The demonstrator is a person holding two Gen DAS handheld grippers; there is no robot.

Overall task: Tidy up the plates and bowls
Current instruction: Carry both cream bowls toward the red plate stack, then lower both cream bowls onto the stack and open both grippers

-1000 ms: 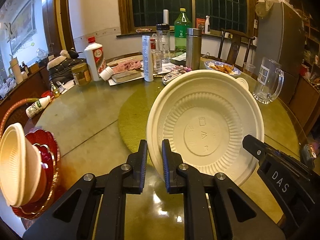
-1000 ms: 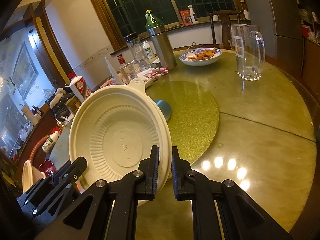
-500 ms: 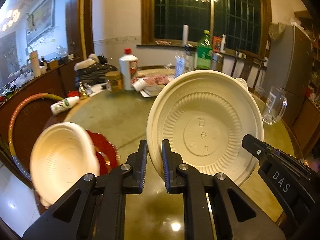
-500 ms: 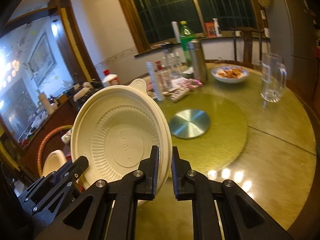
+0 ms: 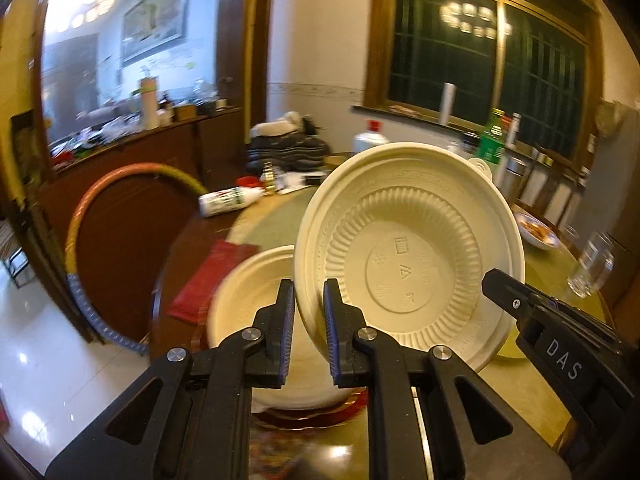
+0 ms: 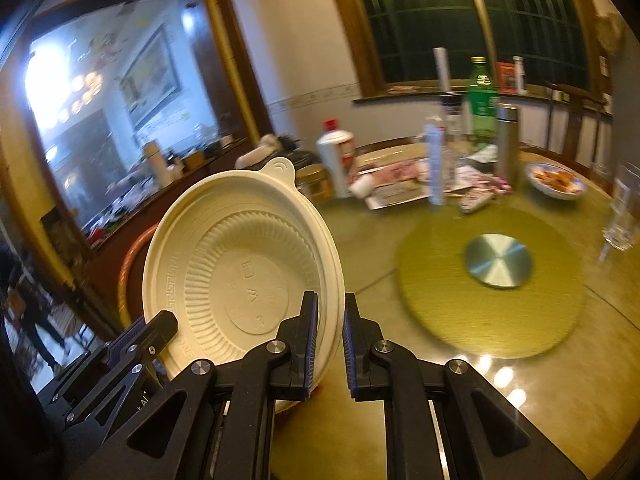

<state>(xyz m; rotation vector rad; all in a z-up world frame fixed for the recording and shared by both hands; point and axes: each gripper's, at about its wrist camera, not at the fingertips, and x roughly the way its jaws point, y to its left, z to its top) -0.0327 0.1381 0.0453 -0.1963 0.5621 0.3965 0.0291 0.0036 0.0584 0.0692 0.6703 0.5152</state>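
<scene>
We've got the cream plate (image 5: 408, 256) tilted up on edge, L gripper (image 5: 306, 332) & R gripper (image 6: 330, 344) both clamped tight on its rim. Cream bowl (image 5: 248, 296) sits just behind, on the table (image 6: 520, 376).

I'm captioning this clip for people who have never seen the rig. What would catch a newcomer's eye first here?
A big cream disposable plate fills the centre, held upright on its rim with its underside to the cameras; the left gripper pinches one edge and the right gripper the other. Just behind it, low on the left, sits a cream bowl on red plates. Farther back, the round table is crowded with bottles and a dish of food.
</scene>
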